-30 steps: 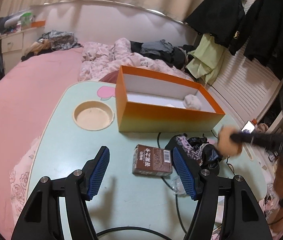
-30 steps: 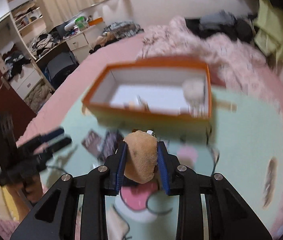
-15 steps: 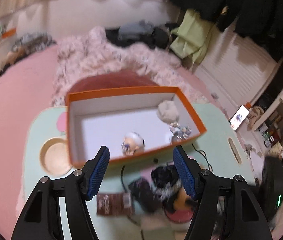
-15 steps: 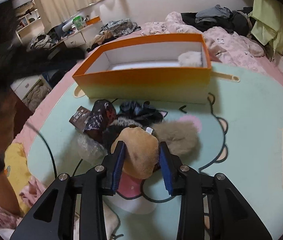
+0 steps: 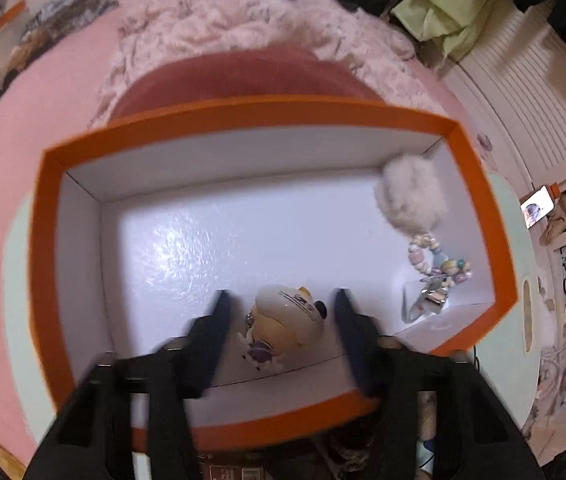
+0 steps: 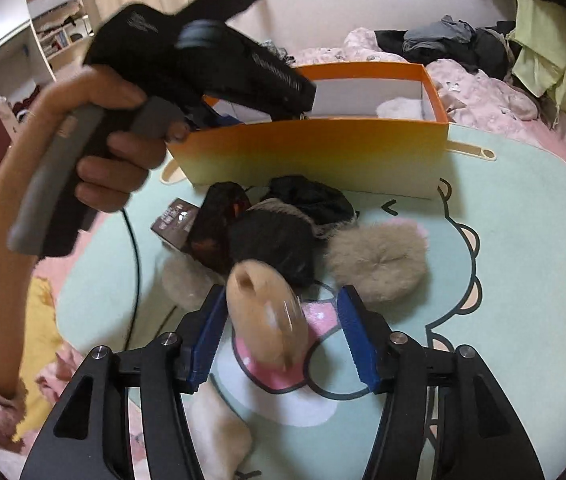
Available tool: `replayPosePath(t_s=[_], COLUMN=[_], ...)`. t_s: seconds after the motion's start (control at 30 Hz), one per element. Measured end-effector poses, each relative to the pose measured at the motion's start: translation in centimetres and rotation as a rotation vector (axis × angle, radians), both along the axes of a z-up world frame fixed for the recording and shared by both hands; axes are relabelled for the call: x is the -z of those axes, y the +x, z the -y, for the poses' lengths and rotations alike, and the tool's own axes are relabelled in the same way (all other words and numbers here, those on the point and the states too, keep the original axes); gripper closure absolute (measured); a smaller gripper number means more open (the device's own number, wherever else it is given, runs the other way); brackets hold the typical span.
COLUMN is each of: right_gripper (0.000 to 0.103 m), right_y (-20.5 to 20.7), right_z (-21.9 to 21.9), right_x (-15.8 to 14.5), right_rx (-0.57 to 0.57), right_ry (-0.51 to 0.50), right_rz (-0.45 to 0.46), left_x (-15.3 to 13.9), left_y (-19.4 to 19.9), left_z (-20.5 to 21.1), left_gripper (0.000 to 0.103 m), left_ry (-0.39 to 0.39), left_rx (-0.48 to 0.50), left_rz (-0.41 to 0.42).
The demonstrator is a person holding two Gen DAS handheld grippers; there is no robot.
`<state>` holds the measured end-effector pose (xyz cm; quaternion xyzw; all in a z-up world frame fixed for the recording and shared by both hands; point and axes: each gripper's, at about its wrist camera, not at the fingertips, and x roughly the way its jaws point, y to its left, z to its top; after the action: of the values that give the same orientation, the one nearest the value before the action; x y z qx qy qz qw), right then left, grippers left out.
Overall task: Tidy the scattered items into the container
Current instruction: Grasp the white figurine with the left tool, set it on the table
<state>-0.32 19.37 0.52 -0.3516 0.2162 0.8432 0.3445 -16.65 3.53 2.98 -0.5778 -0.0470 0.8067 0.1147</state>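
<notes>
My left gripper (image 5: 279,316) is closing, its jaws either side of a small figurine (image 5: 283,322) by the near wall of the orange box (image 5: 49,240), pads not yet touching. My right gripper (image 6: 283,320) is opening around a tan plush (image 6: 267,316) on the table (image 6: 523,240), beside the scattered pile (image 6: 275,232).
</notes>
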Motion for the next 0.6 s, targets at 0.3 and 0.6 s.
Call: replayPosePath(t_s=[0.3, 0.6], right_gripper=[0.046, 0.046], right_y=[0.6, 1.0], right_z=[0.2, -0.2], right_x=[-2.0, -2.2], right_rx=[0.026, 0.056], right_ry=[0.040, 0.035], right_rz=[-0.058, -0.051], left_x=[-1.5, -8.2], left_y=[0.7, 6.6], left_z=[1.5, 3.5], left_gripper=[0.070, 0.070], left_ry=[0.012, 0.111], left_rx=[-0.011, 0.039], left_rz=[-0.077, -0.275])
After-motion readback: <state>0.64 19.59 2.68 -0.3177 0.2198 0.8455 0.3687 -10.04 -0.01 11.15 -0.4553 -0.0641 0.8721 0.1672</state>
